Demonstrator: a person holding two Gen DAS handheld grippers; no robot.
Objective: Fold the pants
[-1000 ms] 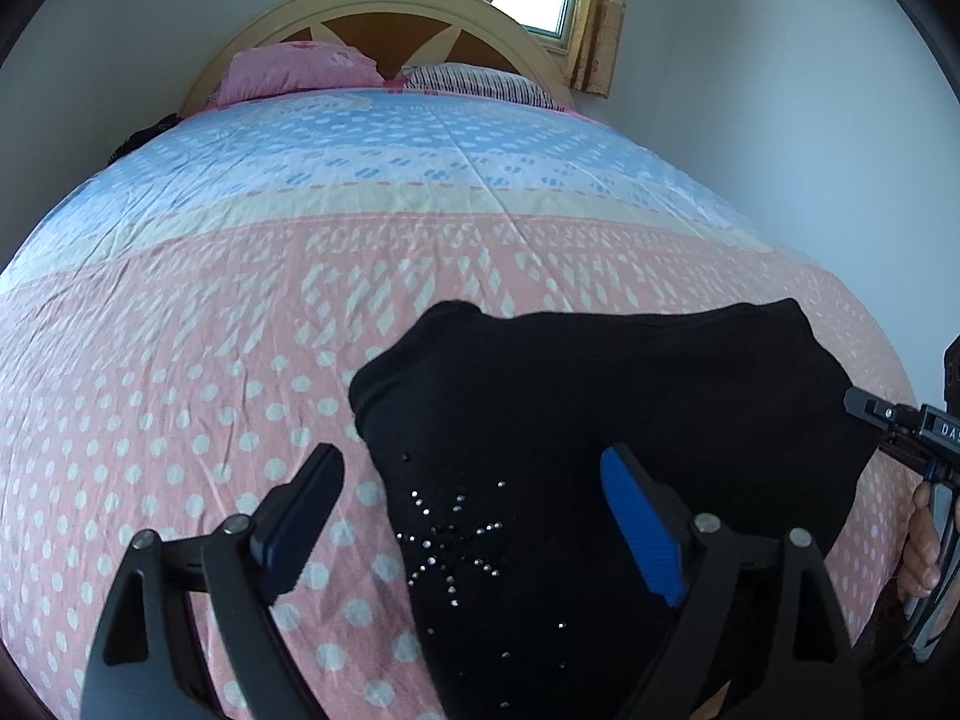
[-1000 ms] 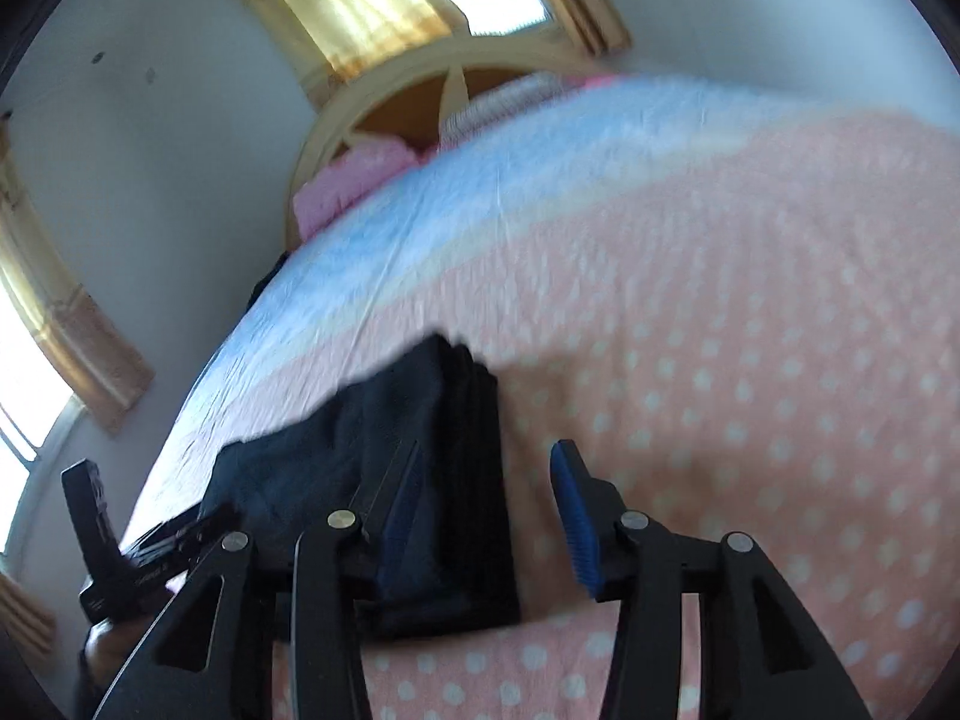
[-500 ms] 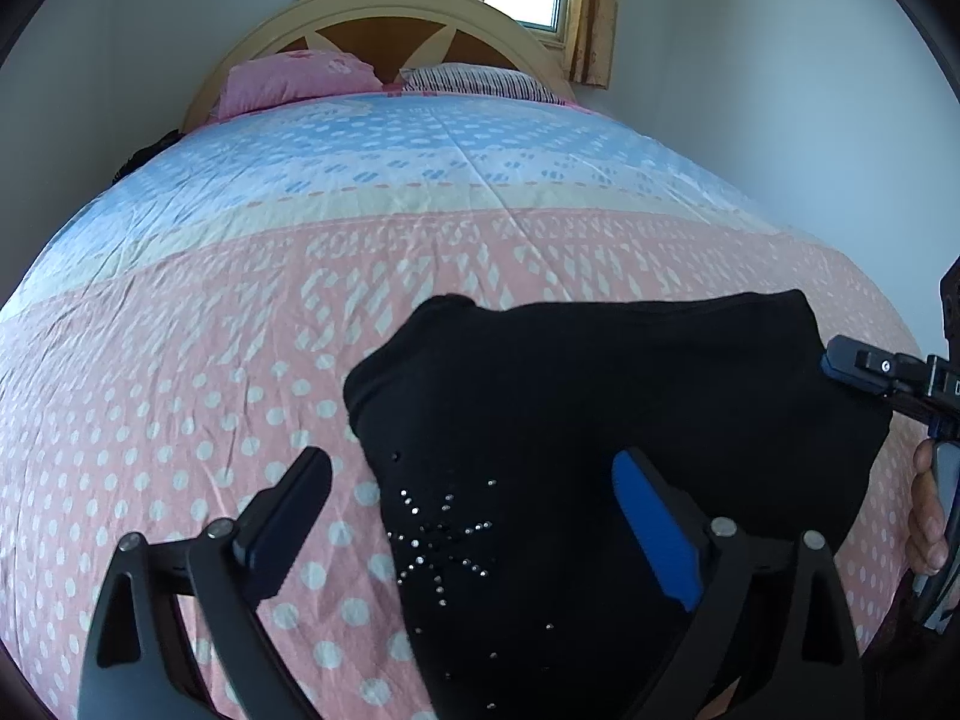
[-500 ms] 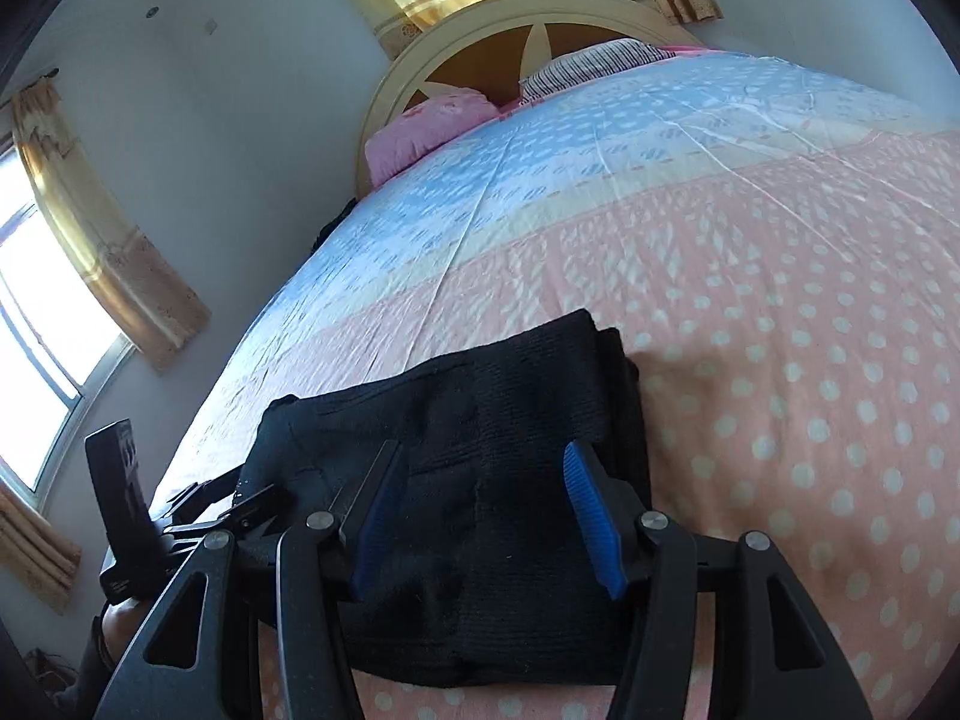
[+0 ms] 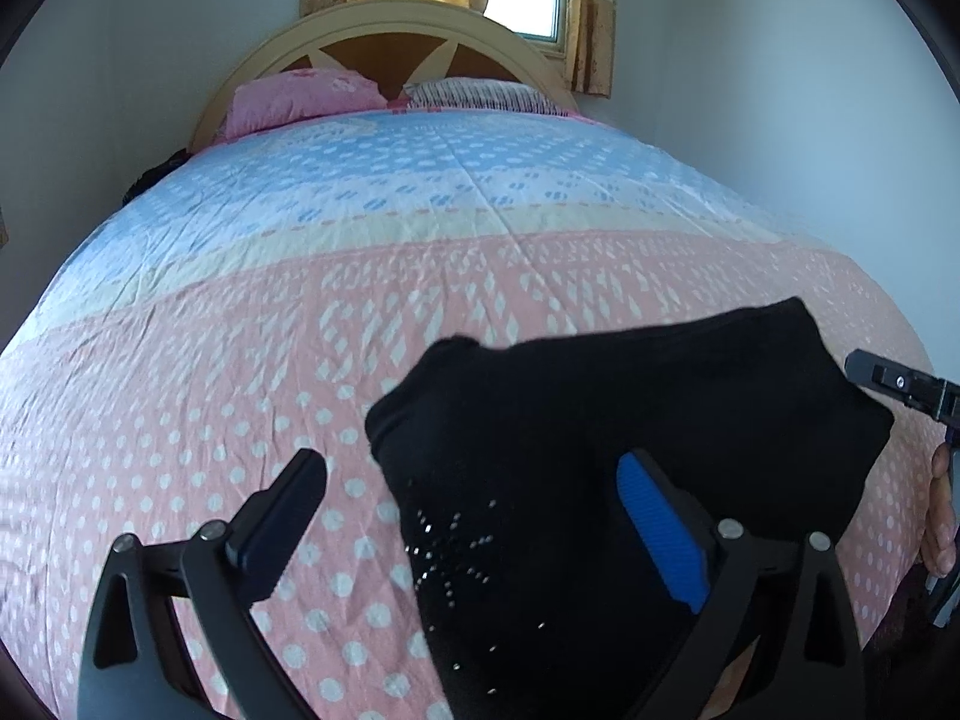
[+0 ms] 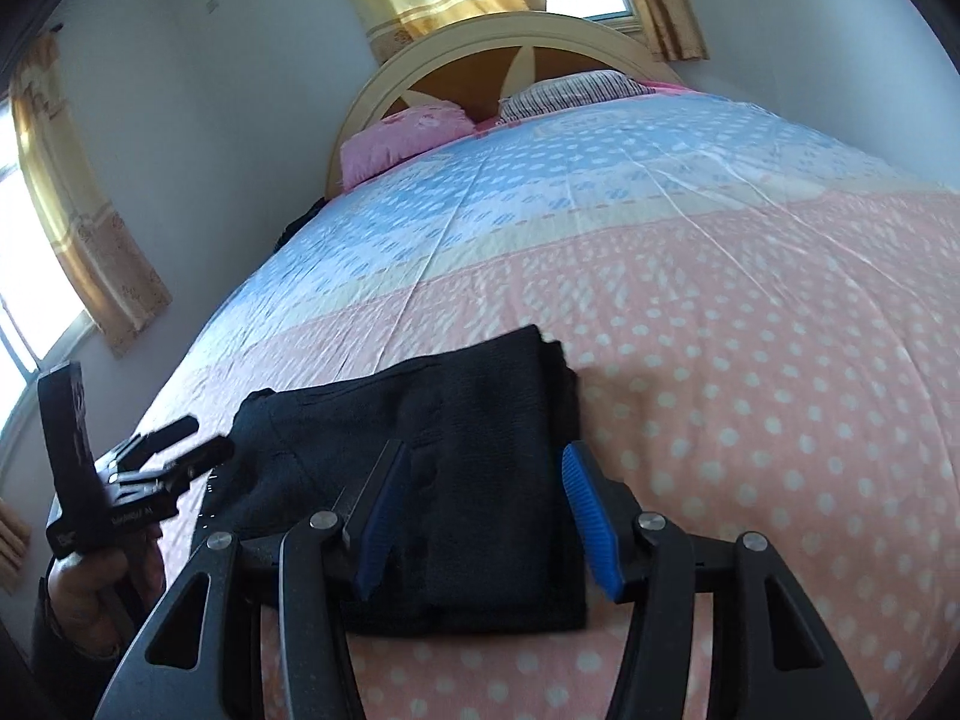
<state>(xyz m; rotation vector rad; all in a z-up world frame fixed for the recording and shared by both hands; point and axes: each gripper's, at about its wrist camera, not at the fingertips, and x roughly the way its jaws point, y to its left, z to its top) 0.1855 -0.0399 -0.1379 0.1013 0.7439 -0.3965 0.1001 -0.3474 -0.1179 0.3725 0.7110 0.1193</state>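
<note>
Left wrist view showed the folded black pants (image 5: 600, 444) lying on the bedspread (image 5: 240, 360), the left gripper (image 5: 474, 516) angled down over them with jaws spread wide and empty, the right gripper (image 6: 480, 510) likewise tilted, half open, gripping nothing.

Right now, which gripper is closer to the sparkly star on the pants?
Left. The left gripper hovers right over the star; the right gripper is over the plain far end of the pants.

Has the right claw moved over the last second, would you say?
Yes, the right claw shifted left: its right finger now stands at the folded pants' right edge, no longer over the bedspread.
</note>
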